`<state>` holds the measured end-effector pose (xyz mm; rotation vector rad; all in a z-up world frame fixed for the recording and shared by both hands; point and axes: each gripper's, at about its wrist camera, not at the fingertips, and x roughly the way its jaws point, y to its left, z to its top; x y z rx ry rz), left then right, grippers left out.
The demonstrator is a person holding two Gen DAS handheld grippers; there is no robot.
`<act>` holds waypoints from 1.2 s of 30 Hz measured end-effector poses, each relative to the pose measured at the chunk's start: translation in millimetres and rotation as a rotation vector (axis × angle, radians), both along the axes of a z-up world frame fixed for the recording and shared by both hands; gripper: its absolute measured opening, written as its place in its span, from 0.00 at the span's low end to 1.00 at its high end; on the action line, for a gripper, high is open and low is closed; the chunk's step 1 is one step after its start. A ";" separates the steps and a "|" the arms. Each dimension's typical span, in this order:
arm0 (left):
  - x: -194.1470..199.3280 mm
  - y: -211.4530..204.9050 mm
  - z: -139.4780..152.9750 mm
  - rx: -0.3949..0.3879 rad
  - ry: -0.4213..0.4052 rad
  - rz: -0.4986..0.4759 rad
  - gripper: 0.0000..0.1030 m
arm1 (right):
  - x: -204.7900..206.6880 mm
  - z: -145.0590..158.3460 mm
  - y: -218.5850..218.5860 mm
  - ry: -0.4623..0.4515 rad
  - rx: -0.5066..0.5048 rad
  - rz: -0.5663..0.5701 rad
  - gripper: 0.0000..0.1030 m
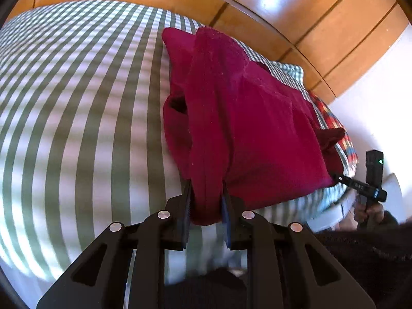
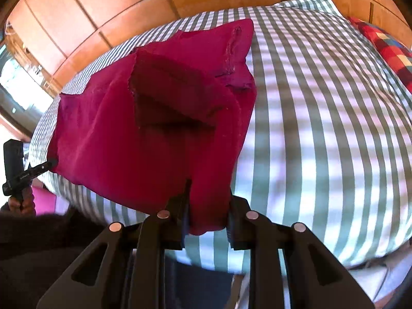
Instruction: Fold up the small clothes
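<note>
A small crimson garment (image 1: pixel 252 128) is held up over a green-and-white striped bed (image 1: pixel 77 90), stretched between my two grippers. My left gripper (image 1: pixel 206 184) is shut on a bunched edge of it, and the cloth fills the gap between its fingers. My right gripper (image 2: pixel 208 193) is shut on the other near edge of the garment (image 2: pixel 128 141). A folded flap and a seam hang on the far side. The right gripper (image 1: pixel 360 185) also shows at the cloth's right corner in the left wrist view. In the right wrist view the left gripper (image 2: pixel 33 170) shows at the cloth's left corner.
Wooden panelled cupboard doors (image 1: pixel 283 13) stand behind the bed. A red plaid cloth (image 2: pixel 391 51) lies at the bed's far right edge, by a white wall (image 1: pixel 381 103). A hand (image 2: pixel 23 203) and dark sleeve (image 1: pixel 373 257) hold the tools. Something pink (image 2: pixel 46 202) lies below the bed edge.
</note>
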<state>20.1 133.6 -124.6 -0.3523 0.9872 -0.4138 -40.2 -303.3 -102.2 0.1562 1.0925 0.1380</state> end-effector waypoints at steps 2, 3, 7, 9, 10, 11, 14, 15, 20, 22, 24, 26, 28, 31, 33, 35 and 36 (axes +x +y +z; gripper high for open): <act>-14.5 -0.6 3.1 0.001 -0.004 -0.006 0.20 | -2.6 2.0 -0.3 0.002 -0.035 -0.004 0.37; -14.1 -0.2 4.4 0.001 -0.010 -0.001 0.20 | -2.9 3.4 -2.1 -0.007 -0.050 -0.009 0.45; -6.4 10.7 18.9 -0.039 -0.057 0.043 0.27 | 14.5 15.0 -3.7 -0.062 -0.101 -0.002 0.58; 5.5 14.1 24.4 -0.054 -0.077 0.073 0.41 | 23.0 18.9 0.7 -0.092 -0.140 0.021 0.64; 13.3 14.1 27.6 -0.054 -0.095 0.084 0.46 | 29.2 19.7 2.9 -0.101 -0.165 0.030 0.64; 20.8 12.7 29.0 -0.051 -0.105 0.079 0.46 | 36.1 20.1 4.4 -0.107 -0.186 0.040 0.64; 39.3 3.6 29.1 -0.034 -0.117 0.061 0.46 | 53.8 23.8 5.4 -0.124 -0.198 0.063 0.63; 46.3 -0.8 28.4 -0.025 -0.123 0.051 0.46 | 57.4 26.6 8.2 -0.131 -0.192 0.076 0.59; 67.9 -12.8 24.1 -0.011 -0.126 0.021 0.09 | 62.6 36.2 29.1 -0.136 -0.229 0.143 0.13; 65.8 -13.6 27.9 -0.017 -0.142 0.013 0.06 | 60.1 43.8 32.1 -0.149 -0.225 0.147 0.12; 62.8 -8.4 34.8 -0.050 -0.160 0.017 0.06 | 58.6 59.8 33.3 -0.184 -0.211 0.141 0.12; 61.5 1.1 46.0 -0.086 -0.187 0.035 0.06 | 63.0 74.7 31.3 -0.222 -0.195 0.122 0.12; 64.3 9.2 56.8 -0.111 -0.211 0.053 0.06 | 73.7 87.7 25.1 -0.254 -0.174 0.092 0.12; 79.7 13.3 68.6 -0.097 -0.239 0.072 0.06 | 104.1 98.6 13.4 -0.280 -0.149 0.031 0.12; 96.0 11.9 74.0 -0.080 -0.246 0.089 0.06 | 132.8 99.2 3.0 -0.281 -0.120 -0.014 0.12; 118.1 11.4 79.8 -0.060 -0.256 0.109 0.06 | 156.5 97.5 -4.0 -0.279 -0.110 -0.050 0.12; 133.2 11.4 81.8 -0.050 -0.255 0.126 0.06 | 174.7 94.1 -8.6 -0.271 -0.101 -0.074 0.12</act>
